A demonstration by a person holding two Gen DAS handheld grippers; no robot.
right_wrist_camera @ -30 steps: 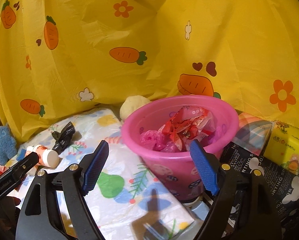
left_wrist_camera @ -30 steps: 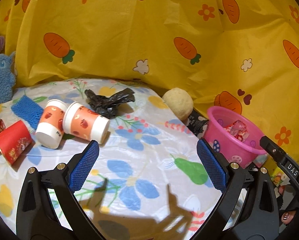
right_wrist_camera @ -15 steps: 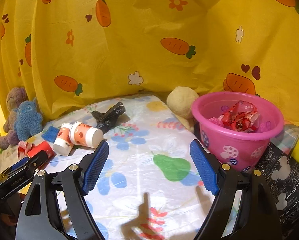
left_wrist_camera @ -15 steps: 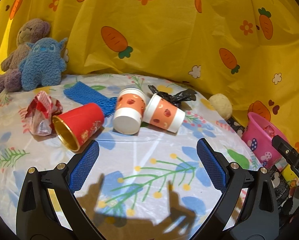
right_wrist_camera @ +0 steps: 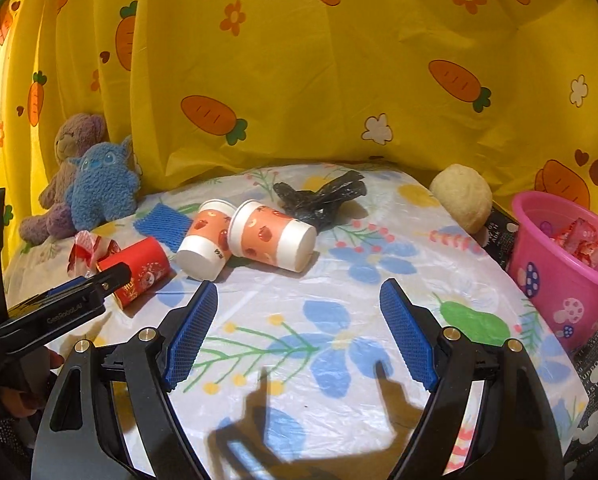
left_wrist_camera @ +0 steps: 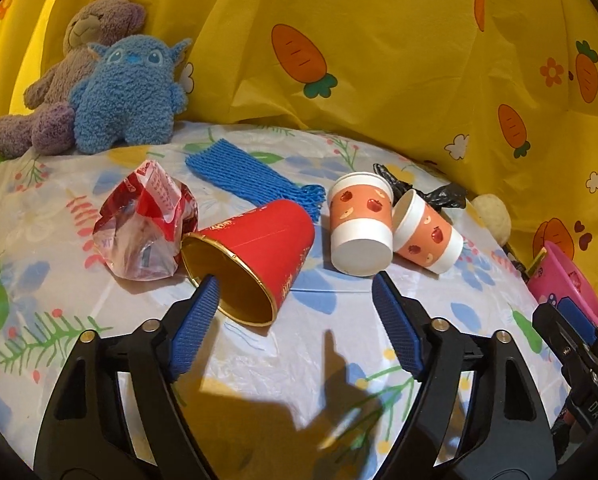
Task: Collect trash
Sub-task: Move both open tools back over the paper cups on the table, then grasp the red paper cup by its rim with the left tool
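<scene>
Yellow carrot-print cloth [left_wrist_camera: 379, 80] hangs behind the flowered table cover [left_wrist_camera: 283, 364] where I work. My left gripper [left_wrist_camera: 295, 300] is closing, nothing pressed between its pads yet; the tipped red cup [left_wrist_camera: 255, 252] lies at twelve o'clock from it, its gold mouth just by the left pad. A crumpled red wrapper [left_wrist_camera: 147, 228] touches the cup at its nine o'clock, and two apple-print cups [left_wrist_camera: 361, 222] lie at two o'clock. My right gripper [right_wrist_camera: 299, 320] stands wide and holds nothing (the pink bucket [right_wrist_camera: 559, 284] with trash sits at its three o'clock).
</scene>
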